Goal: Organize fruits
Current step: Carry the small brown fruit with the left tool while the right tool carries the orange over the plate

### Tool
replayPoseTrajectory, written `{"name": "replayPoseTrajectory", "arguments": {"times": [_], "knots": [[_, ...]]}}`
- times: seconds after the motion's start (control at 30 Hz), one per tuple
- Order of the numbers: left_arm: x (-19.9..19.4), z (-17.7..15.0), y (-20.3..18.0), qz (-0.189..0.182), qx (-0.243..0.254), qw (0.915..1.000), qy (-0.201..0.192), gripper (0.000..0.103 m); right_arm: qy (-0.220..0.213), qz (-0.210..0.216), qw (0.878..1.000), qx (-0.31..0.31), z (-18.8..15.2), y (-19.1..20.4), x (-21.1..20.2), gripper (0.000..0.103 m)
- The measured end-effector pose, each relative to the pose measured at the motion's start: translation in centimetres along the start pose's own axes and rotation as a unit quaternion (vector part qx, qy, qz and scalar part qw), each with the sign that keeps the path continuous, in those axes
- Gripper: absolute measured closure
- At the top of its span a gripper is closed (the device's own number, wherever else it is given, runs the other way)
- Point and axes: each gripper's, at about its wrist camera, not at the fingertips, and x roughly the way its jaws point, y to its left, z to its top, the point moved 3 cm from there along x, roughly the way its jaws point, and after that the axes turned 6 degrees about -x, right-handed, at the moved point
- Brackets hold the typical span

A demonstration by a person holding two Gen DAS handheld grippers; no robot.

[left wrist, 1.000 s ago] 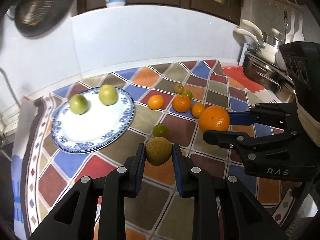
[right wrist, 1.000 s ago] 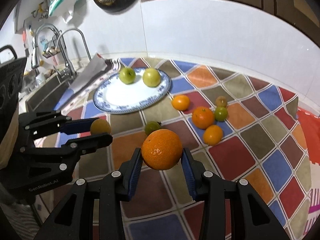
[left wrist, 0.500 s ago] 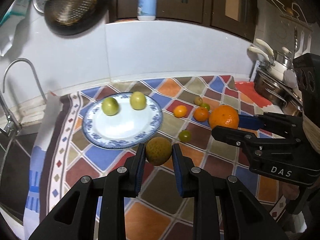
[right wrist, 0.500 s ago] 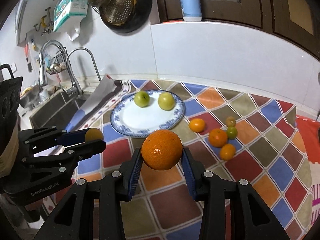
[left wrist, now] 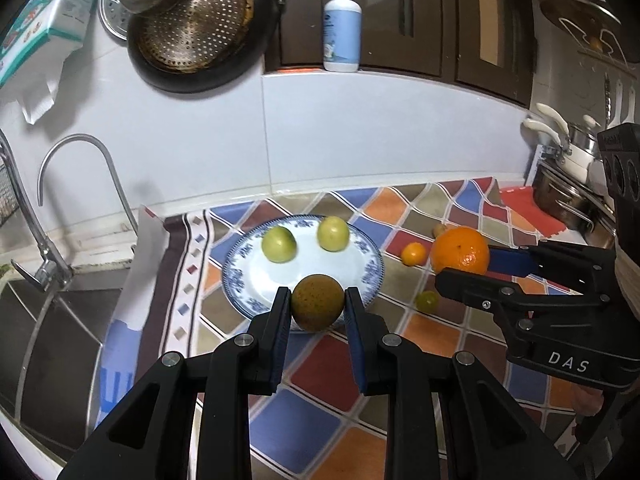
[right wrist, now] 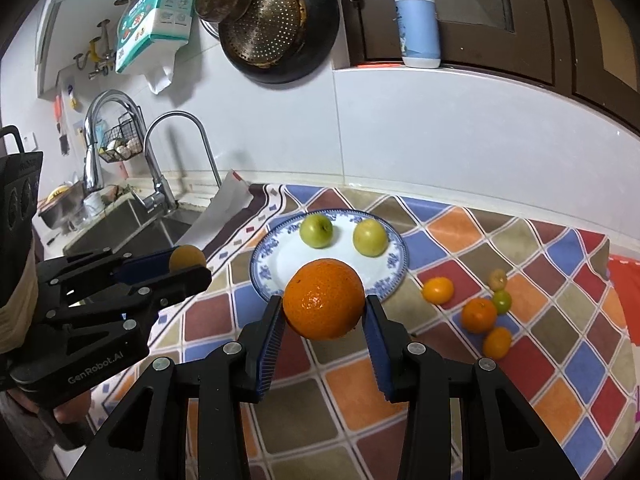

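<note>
My left gripper (left wrist: pixel 318 308) is shut on a brownish-green round fruit (left wrist: pixel 317 307) and holds it in the air in front of the blue-rimmed white plate (left wrist: pixel 240 268). My right gripper (right wrist: pixel 324 312) is shut on a large orange (right wrist: pixel 324 298), also held up near the plate (right wrist: pixel 264 264). Two green apples (left wrist: pixel 279 243) (left wrist: pixel 333 233) lie on the plate. Several small citrus fruits (right wrist: pixel 438 290) (right wrist: pixel 479 315) lie on the chequered cloth to the right of the plate. The right gripper with the orange (left wrist: pixel 460 251) shows in the left wrist view.
A sink (right wrist: pixel 120 228) with a tap (left wrist: pixel 52 200) lies left of the cloth. A soap bottle (left wrist: pixel 342 26) stands on the ledge above. A colander and pan (left wrist: pixel 192 28) hang on the wall. Pots (left wrist: pixel 568 184) stand at the right.
Both grippers have risen and drawn back with their fruit still held, so more of the wall and sink shows. The fruit on the cloth and plate has not moved.
</note>
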Motion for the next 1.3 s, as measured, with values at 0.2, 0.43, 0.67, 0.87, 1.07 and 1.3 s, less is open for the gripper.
{"name": "replayPoseTrajectory", "arguments": {"times": [0.2,0.43,0.67,0.87,1.07,1.3], "knots": [[1.3,0.9,1.5,0.003,0.005,1.0000,0.000,0.076,0.000,-0.014,1.000,0.000,1.5,0.4,1.9,0.062],[3.3,1.7,3.2,0.011,0.000,0.9999,0.002,0.076,0.011,-0.020,1.000,0.003,2.9,0.4,4.3,0.062],[5.8,2.2,4.4,0.017,-0.009,0.9997,0.013,0.076,0.033,-0.017,0.999,0.008,3.8,0.0,7.7,0.062],[8.9,2.5,5.0,0.018,-0.014,0.9992,0.034,0.076,0.052,-0.009,0.998,0.020,4.0,-0.8,10.9,0.062],[12.1,2.4,5.4,0.017,-0.010,0.9982,0.056,0.076,0.075,-0.003,0.997,0.032,3.6,-1.7,13.8,0.062],[15.1,2.0,5.5,0.009,-0.009,0.9967,0.080,0.076,0.103,0.003,0.993,0.050,2.9,-2.8,16.6,0.062]]}}
